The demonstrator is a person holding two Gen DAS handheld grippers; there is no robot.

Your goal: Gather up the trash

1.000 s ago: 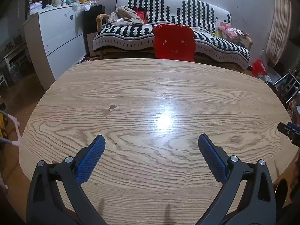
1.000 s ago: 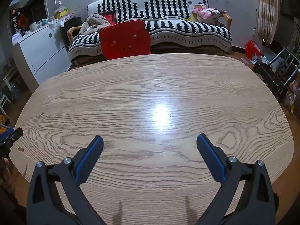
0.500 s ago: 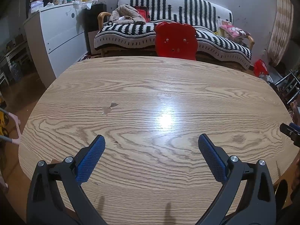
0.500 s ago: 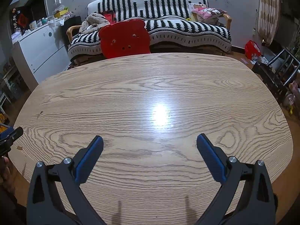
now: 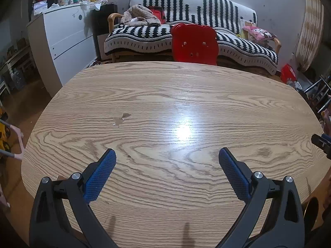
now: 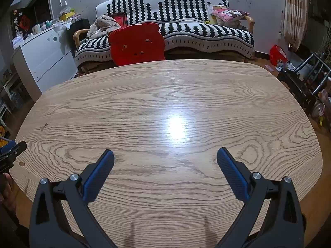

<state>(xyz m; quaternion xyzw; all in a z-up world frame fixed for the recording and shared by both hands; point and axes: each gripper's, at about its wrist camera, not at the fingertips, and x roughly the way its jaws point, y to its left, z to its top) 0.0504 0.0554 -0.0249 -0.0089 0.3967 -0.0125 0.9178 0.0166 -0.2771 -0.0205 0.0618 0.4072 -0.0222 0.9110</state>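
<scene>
My left gripper (image 5: 167,155) is open and empty, held low over the near part of a wooden table (image 5: 165,95). My right gripper (image 6: 165,155) is open and empty too, over the same table (image 6: 165,86). A small flat scrap or chip mark (image 5: 121,118) lies on the table left of centre; it shows as a small dark fleck in the right wrist view (image 6: 44,125). The tip of the right gripper shows at the left view's right edge (image 5: 321,142); the left gripper's tip shows at the right view's left edge (image 6: 10,149).
A red bear-shaped chair back (image 5: 194,44) stands at the table's far edge, before a black-and-white striped sofa (image 5: 186,31). A white dresser (image 5: 60,39) is at the far left. A red bag (image 6: 278,54) and a metal chair (image 6: 306,78) are on the right.
Both grippers have drawn back slightly and tilted; the table's far edge and the sofa sit a little differently in view. Both jaws stay open.
</scene>
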